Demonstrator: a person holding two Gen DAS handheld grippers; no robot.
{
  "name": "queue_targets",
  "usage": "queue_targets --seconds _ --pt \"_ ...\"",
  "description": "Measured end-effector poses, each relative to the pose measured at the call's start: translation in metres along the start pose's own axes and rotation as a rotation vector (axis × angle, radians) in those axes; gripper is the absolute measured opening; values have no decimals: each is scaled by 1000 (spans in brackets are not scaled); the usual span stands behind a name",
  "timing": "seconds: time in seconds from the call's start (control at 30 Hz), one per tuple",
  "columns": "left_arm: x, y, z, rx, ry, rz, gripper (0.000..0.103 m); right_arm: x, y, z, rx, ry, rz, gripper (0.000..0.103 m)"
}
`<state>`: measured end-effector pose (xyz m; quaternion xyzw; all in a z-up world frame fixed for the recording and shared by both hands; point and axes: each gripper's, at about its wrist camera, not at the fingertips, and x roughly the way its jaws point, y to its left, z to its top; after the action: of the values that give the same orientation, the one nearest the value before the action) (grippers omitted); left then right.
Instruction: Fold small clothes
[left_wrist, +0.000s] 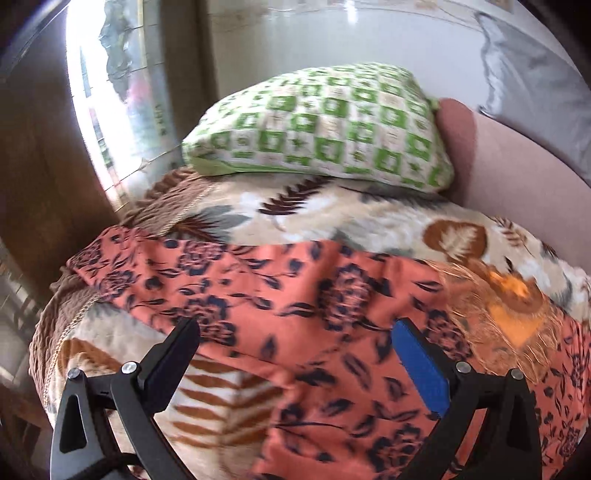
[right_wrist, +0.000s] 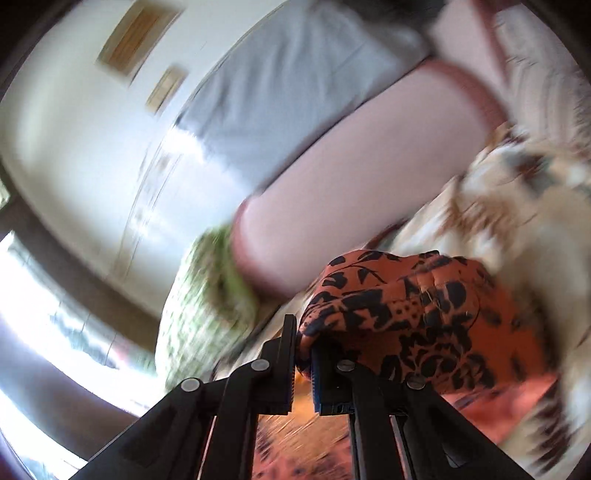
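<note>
My right gripper (right_wrist: 303, 334) is clamped on a bunched fold of the orange floral garment (left_wrist: 295, 295), lifted off the leaf-print blanket (left_wrist: 369, 218). Left gripper (left_wrist: 295, 332) hangs wide open, nothing in it, over the rest lying spread near the blanket's front edge.

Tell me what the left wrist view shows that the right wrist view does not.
Left wrist only: the left gripper, open above the orange floral garment lying spread flat, and a window.

Right wrist only: the right gripper, shut on a bunched fold of that garment, and wall frames.

Both: the green checked pillow, leaf-print blanket and pink cushion.
</note>
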<state>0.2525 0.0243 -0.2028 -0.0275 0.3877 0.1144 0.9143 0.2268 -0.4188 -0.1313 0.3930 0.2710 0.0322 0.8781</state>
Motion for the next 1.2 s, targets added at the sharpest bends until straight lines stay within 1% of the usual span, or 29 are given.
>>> queue_targets --seconds 0.13,0.17,0.2,0.27,0.33,0.37,0.4,0.43,0.47,0.5,0.53,0.6,0.67,0.77,0.8,0.87,0.9,0.97,1.03,1.1,1.13,1.2 --pt "6 28 3 -30 2 33 103 63 51 -77 -40 142 16 7" --pt "7 35 4 -40 3 48 103 81 60 -94 -52 180 8 7" --pt "9 43 5 -54 5 57 103 99 69 -113 -72 221 -1 11" --pt "13 56 7 -78 21 62 103 129 82 -150 -107 312 -28 11" --pt "17 66 8 -96 35 61 103 157 92 -182 -117 428 -52 15" --pt "18 70 9 -103 37 65 103 167 95 -194 -120 466 -60 25" --pt "19 73 10 -106 35 68 103 173 97 -208 -122 508 -50 47" --pt "19 74 11 -108 33 70 103 176 97 -218 -106 544 -14 63" --pt "19 75 12 -110 32 69 103 175 96 -222 -81 554 27 81" --pt "19 75 13 -114 30 65 103 172 96 -225 -70 556 61 81" --pt "18 75 14 -115 27 62 103 168 96 -226 -87 564 84 81" --pt "16 72 14 -110 18 57 103 154 96 -222 -115 581 160 81" --pt "13 66 14 -100 8 37 103 135 92 -212 -139 584 224 81" --pt "6 50 13 -59 -17 -24 103 91 73 -191 -146 524 253 81" --pt "2 43 13 -40 -27 -47 103 76 63 -182 -136 496 249 81" --pt "-8 21 11 22 -51 -135 103 56 45 -166 -111 436 212 81" --pt "-13 10 8 54 -59 -176 103 42 28 -159 -92 399 186 81" --pt "-25 -17 0 140 -76 -275 103 29 4 -149 -56 354 140 81" --pt "-33 -46 -11 237 -77 -339 103 17 -26 -142 5 313 108 81" --pt "-36 -70 -21 302 -70 -355 103 7 -54 -137 81 270 107 81" --pt "-35 -82 -26 330 -64 -356 103 3 -60 -131 103 257 107 81" --pt "-31 -106 -34 372 -41 -368 103 -3 -80 -128 133 225 108 81"
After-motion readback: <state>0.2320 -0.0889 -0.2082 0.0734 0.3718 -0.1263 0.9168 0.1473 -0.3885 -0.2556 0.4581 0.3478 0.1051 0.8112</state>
